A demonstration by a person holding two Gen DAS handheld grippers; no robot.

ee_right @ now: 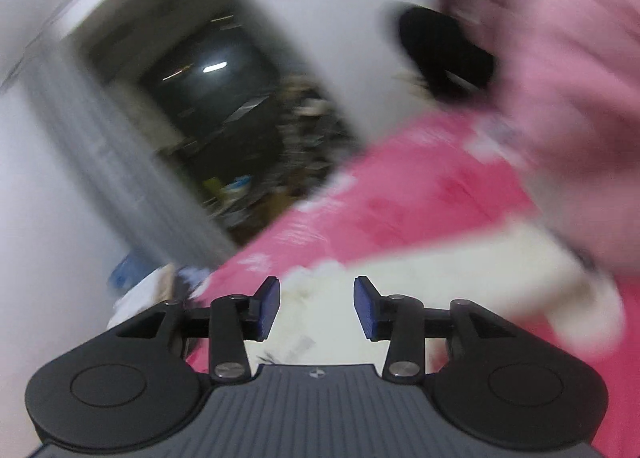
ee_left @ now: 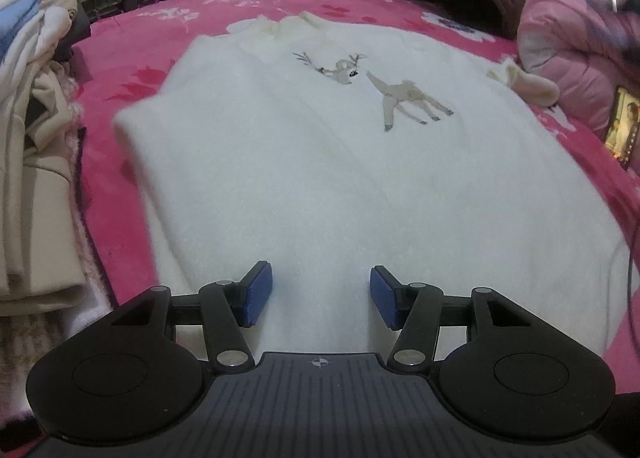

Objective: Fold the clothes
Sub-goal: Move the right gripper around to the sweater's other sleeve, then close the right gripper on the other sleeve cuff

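clothes pile (ee_left: 36, 130) left, pink jacket (ee_left: 576, 46) right

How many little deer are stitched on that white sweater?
2. One deer stands right of the middle of the white sweater, nose pointing up-left. The other deer, with antlers, shows head and neck only, just up-left of it, nearly nose to nose. Folded-under parts may hide more.

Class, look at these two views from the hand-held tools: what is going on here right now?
A person is folding clothes on a bed with a pink blanket. A white sweater with an embroidered deer lies spread flat. The left tool hovers open over its near edge, gripping nothing. The right tool is also open and empty; its view is heavily blurred, showing the blanket and some cream fabric. More clothes are piled at the left.
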